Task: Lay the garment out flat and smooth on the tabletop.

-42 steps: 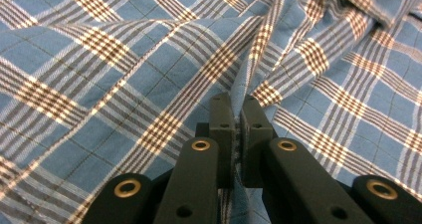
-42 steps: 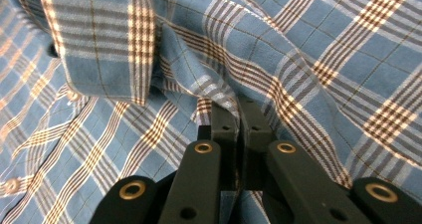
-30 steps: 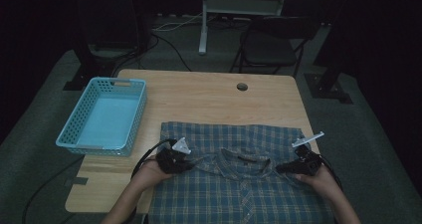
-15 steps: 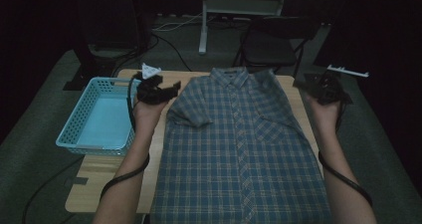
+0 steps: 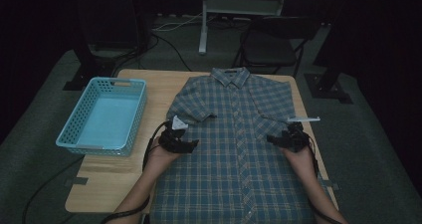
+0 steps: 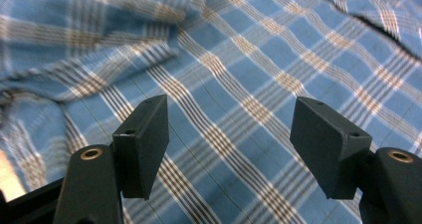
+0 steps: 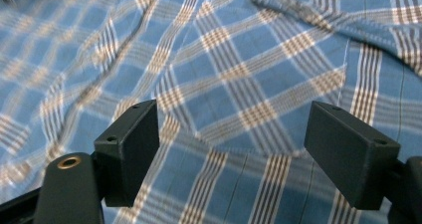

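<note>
A blue plaid short-sleeved shirt (image 5: 234, 134) lies spread flat on the wooden table (image 5: 149, 87), collar at the far end and buttons up. My left gripper (image 5: 190, 143) hovers over the shirt's left side below the sleeve, jaws apart, having opened within the last second. In the left gripper view, the left gripper (image 6: 231, 104) has only plaid cloth (image 6: 239, 59) beneath it and nothing pinched. My right gripper (image 5: 272, 139) is over the shirt's right side; its jaws have just been opening. In the right gripper view, the right gripper (image 7: 234, 109) stands wide above the cloth (image 7: 224, 50), holding nothing.
A light blue plastic basket (image 5: 102, 117) sits on the table's left part, beside the shirt's sleeve. Behind the table stand a dark chair (image 5: 273, 45) and a pale stand (image 5: 204, 30), with cables on the floor. The shirt's hem hangs over the near edge.
The shirt, bunched near the front edge a second ago, now lies spread out. Both hands went to the far end, then drew back to the shirt's middle with jaws open.
</note>
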Motion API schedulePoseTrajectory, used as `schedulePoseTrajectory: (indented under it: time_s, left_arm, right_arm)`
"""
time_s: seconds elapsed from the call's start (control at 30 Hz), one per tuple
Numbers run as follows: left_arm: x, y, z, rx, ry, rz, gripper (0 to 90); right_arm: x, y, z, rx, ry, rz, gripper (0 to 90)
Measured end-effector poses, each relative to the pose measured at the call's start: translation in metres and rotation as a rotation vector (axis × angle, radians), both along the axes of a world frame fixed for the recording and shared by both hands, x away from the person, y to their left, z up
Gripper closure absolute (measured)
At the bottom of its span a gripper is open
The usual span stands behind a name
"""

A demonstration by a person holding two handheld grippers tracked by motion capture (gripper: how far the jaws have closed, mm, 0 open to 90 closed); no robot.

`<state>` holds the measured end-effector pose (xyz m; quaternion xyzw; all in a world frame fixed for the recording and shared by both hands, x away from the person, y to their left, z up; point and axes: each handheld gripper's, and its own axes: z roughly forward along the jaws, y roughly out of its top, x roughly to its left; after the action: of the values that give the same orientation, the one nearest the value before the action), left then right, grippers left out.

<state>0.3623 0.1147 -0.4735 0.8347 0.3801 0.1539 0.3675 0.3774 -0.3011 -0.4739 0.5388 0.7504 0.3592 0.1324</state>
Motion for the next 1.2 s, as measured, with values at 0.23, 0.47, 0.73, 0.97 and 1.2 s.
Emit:
schedulePoseTrajectory:
  time_s: [0.23, 0.47, 0.73, 0.97, 1.2]
  left_arm:
    - [-0.005, 0.001, -0.013, 0.067, 0.010, -0.044, 30.5]
    - [-0.009, 0.003, -0.016, 0.046, -0.011, -0.037, 30.5]
    - [-0.019, 0.005, -0.018, 0.037, -0.020, -0.061, 30.5]
    - [-0.032, 0.004, -0.019, 0.031, -0.030, -0.065, 30.5]
    - [-0.051, 0.002, -0.020, 0.031, -0.032, -0.085, 30.5]
  right_arm:
    - [-0.017, 0.006, -0.013, -0.119, -0.039, 0.016, 19.0]
    - [-0.031, 0.005, -0.019, -0.164, -0.106, 0.027, 17.6]
    - [-0.046, 0.002, -0.020, -0.166, -0.099, 0.024, 17.1]
    - [-0.064, 0.001, -0.020, -0.167, -0.103, -0.004, 17.1]
    - [-0.080, -0.003, -0.022, -0.160, -0.110, -0.004, 17.2]
